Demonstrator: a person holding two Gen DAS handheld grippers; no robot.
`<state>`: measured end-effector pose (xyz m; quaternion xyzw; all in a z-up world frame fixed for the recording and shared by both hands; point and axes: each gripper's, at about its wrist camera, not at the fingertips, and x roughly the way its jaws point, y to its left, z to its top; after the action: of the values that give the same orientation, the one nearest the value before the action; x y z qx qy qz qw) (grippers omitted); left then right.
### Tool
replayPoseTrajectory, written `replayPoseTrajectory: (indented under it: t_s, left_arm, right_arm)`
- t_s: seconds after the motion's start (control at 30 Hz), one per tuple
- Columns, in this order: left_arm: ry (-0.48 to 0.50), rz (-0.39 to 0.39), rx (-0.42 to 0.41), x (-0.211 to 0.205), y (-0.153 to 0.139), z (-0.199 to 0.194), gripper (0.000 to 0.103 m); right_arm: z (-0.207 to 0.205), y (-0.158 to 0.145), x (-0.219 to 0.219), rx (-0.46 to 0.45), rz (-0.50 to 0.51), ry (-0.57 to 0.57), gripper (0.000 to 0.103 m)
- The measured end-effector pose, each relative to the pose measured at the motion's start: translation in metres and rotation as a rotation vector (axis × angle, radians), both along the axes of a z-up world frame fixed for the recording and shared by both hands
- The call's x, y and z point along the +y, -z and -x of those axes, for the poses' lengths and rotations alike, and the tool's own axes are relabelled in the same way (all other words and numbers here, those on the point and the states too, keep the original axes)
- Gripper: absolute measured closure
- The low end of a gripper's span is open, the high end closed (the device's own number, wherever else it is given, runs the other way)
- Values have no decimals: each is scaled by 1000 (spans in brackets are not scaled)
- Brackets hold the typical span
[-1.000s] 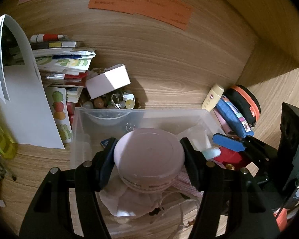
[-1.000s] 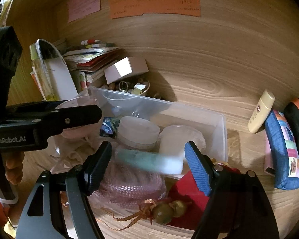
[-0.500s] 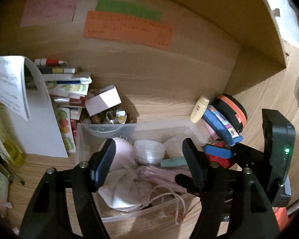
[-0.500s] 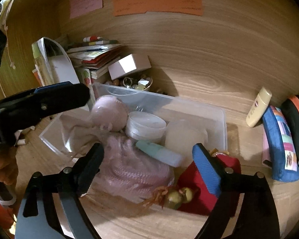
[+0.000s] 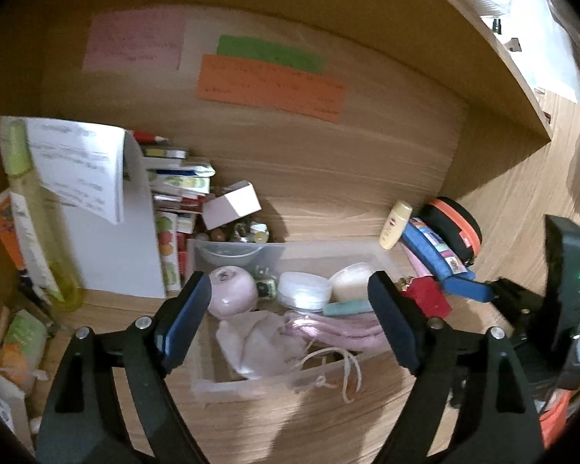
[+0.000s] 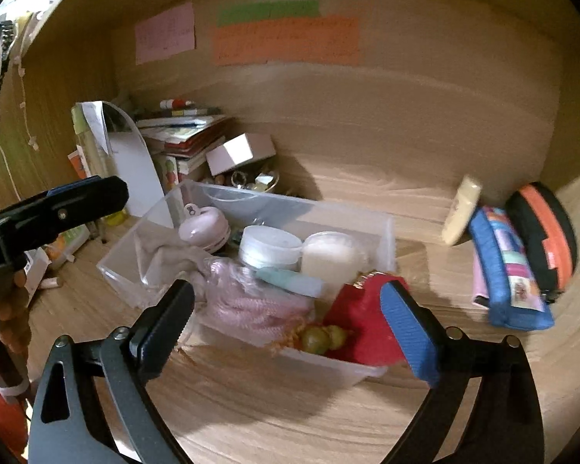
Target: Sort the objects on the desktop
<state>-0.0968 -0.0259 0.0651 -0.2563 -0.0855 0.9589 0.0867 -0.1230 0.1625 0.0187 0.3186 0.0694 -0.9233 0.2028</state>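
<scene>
A clear plastic bin [image 5: 251,388] [image 6: 367,371] sits on the wooden desk. In it lie a round pink case [image 5: 232,290] [image 6: 207,226], a white lidded jar [image 5: 303,290] [image 6: 268,249], a frosted jar [image 6: 332,257], a teal tube [image 5: 346,306] [image 6: 292,280], pink cloth [image 6: 251,301], a red pouch [image 6: 361,326] and a beige pouch [image 5: 259,342]. My left gripper [image 5: 286,317] hangs in front of the bin, its jaws opening with nothing between the pads. My right gripper [image 6: 286,317] is likewise opening and empty, above the bin's near corner.
Stacked books [image 5: 178,185], a white box [image 5: 232,205] over a dish of trinkets, and a curved paper stand [image 5: 96,208] crowd the back left. A cream tube [image 6: 462,210], blue pencil case [image 6: 508,266] and black-orange case [image 6: 549,239] lie to the right. Coloured notes hang on the back wall.
The left gripper let go of the pink case, which now lies in the bin; the right released the teal tube. Both grippers opened wider and drew back and up from the bin.
</scene>
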Motion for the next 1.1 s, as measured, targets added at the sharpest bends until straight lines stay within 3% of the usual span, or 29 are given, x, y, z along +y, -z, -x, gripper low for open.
replayPoseTrajectory:
  t_s: [0.3,0.53,0.77,1.1]
  left_arm:
    - [-83,121,86,10,-2,-32,12]
    - [-120,146,122,18,5,-46,8]
    - [-115,167,113,28,16,-51,7]
    - [-100,141,93,33,29,-54,5]
  right_arm:
    - [-25,-7,14,61,-5,30,5]
    - [-39,-1,21,65,54,41,0]
    - [-51,9,28,79,42,90,0]
    - [-63,8,41,145,47,134,0]
